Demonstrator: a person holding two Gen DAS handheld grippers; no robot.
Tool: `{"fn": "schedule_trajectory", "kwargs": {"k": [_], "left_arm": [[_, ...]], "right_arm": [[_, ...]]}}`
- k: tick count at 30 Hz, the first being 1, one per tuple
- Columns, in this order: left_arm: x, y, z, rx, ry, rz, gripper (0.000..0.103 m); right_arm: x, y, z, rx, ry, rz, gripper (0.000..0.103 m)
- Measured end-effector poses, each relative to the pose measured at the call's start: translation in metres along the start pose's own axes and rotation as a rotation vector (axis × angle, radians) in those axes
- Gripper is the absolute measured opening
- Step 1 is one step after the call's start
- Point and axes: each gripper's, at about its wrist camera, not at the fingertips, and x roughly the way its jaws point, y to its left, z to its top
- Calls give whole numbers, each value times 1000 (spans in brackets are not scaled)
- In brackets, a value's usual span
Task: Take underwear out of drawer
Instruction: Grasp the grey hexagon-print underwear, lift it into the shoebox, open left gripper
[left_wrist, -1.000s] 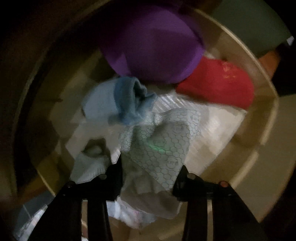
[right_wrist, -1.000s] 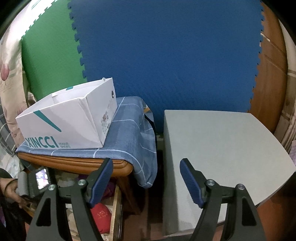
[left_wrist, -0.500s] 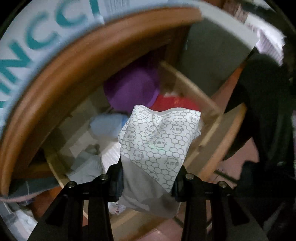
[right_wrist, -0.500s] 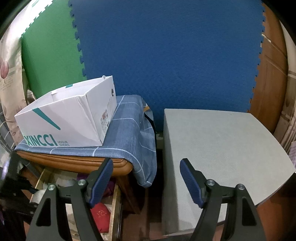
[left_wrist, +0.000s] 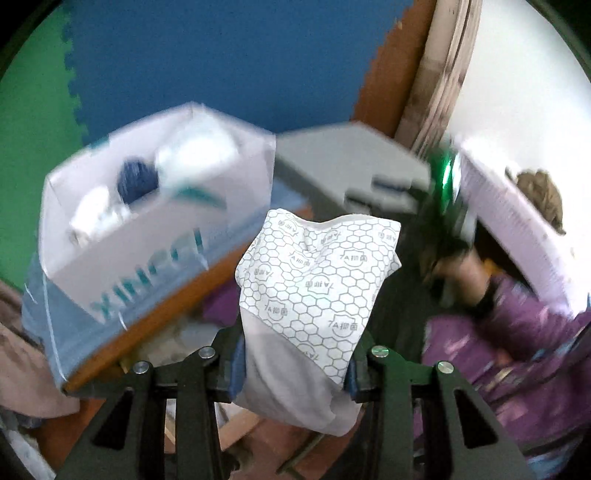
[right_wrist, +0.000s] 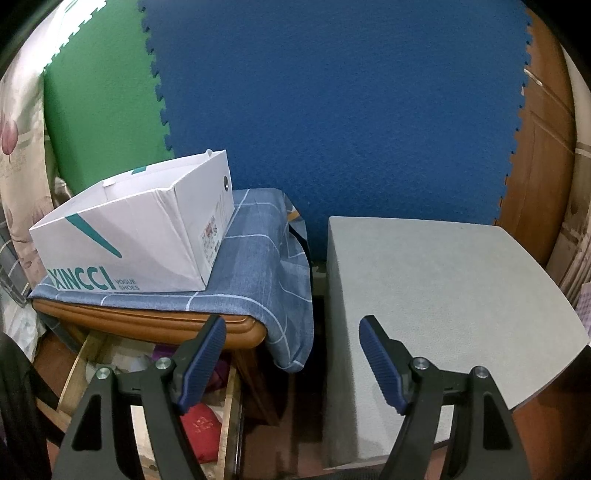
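One underwear (left_wrist: 314, 291) pinched in left gripper (left_wrist: 295, 373), shoebox (left_wrist: 147, 221) at ten o'clock; right gripper (right_wrist: 291, 354) spread, empty.

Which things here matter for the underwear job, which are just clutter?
Job:
- underwear, clamped in the left gripper
- drawer, pulled open under the wooden table top
- right gripper, jaws wide, empty

Lying about:
- shoe box
- blue cloth
- grey table
- foam mats

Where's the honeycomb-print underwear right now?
In the left wrist view, the honeycomb-print underwear hangs clamped in the left claw, right of the white shoe box.
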Motion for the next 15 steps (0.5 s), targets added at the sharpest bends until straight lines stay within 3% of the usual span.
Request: {"fn": "schedule_trajectory", "kwargs": {"k": [4, 7, 11, 15], "left_arm": [[-29, 16, 51, -20, -70, 23, 39], [-28, 40, 91, -4, -83, 130, 39], [-3, 74, 133, -13, -51, 221, 39], [46, 111, 154, -49, 22, 265, 39]], "right_arm": [[-1, -2, -1, 8, -3, 6, 77], [-2, -3, -1, 14, -5, 10, 77], [-3, -4, -1, 20, -3, 13, 77], [-2, -5, 0, 22, -2, 16, 77]]}}
